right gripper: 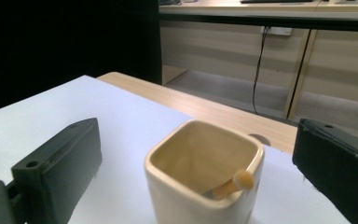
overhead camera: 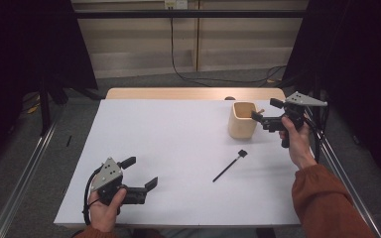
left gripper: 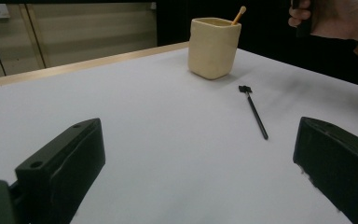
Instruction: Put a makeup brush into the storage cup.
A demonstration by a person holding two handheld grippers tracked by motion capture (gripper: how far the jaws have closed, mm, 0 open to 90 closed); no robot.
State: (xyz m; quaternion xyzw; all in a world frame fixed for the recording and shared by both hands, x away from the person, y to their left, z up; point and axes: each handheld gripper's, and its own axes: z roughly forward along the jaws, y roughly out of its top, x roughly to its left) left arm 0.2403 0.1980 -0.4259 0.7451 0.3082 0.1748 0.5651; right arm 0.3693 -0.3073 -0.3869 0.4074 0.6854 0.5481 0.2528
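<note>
Closest to the high view's camera, my left gripper [overhead camera: 142, 172] sits low over the near left corner of the white tabletop [overhead camera: 178, 148], its jaws spread wide with nothing between them, my left hand [overhead camera: 104, 210] wrapped around the handle. Farther off on the right side, my right gripper [overhead camera: 257, 115] hangs just beside the rim of the cream square ceramic cup [overhead camera: 241, 120], jaws apart and holding nothing, gripped by my right hand [overhead camera: 295, 139] in a rust-orange sleeve [overhead camera: 327, 203]. A thin black stick with a small square head [overhead camera: 229, 166] lies flat on the tabletop, near the cup on the side towards me, apart from both grippers. From the left gripper view, my two black jaws rise wide at the bottom corners; between them the black stick [left gripper: 255, 111] lies well ahead, and beyond it stands the cream cup [left gripper: 213, 47] with a wooden stick with a rounded tip [left gripper: 238, 15] leaning out of it. My right hand [left gripper: 331, 18] shows at the upper right. From the right gripper view, the jaws stand wide to either side of the cup [right gripper: 200, 186], not touching it; the wooden stick [right gripper: 233, 183] leans against the inner near-right corner of its rim.
</note>
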